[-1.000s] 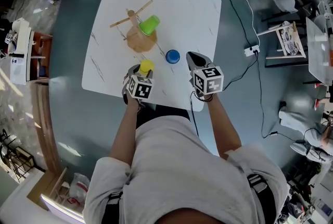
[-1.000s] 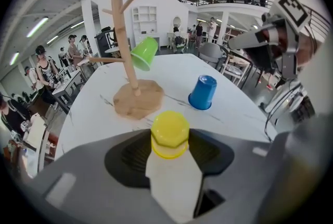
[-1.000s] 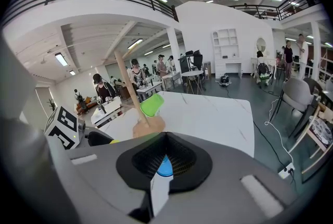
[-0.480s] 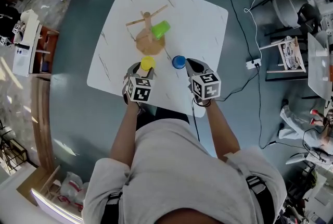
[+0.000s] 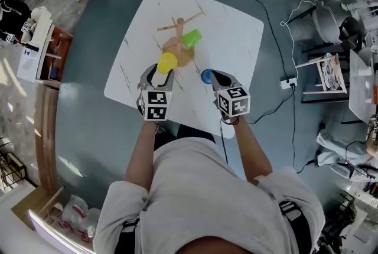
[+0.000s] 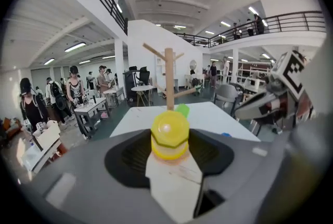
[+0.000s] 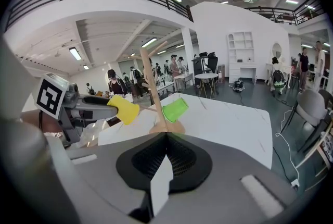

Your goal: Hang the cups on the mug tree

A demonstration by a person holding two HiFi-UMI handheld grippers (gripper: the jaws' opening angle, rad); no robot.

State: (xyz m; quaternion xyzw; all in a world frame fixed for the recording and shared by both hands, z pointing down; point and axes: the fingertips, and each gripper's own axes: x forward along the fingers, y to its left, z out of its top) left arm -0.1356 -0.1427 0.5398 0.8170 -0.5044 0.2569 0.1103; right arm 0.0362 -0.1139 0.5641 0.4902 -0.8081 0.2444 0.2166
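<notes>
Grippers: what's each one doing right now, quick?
Left gripper: closed on the yellow cup.
Right gripper: closed, holding nothing.

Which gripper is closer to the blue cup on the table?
Right. The right gripper sits shut just beside the blue cup; the left gripper holds a yellow cup farther off.

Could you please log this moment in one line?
left tongs: shut on yellow cup | right tongs: shut, empty | green cup: on mug tree | blue cup: on table
</notes>
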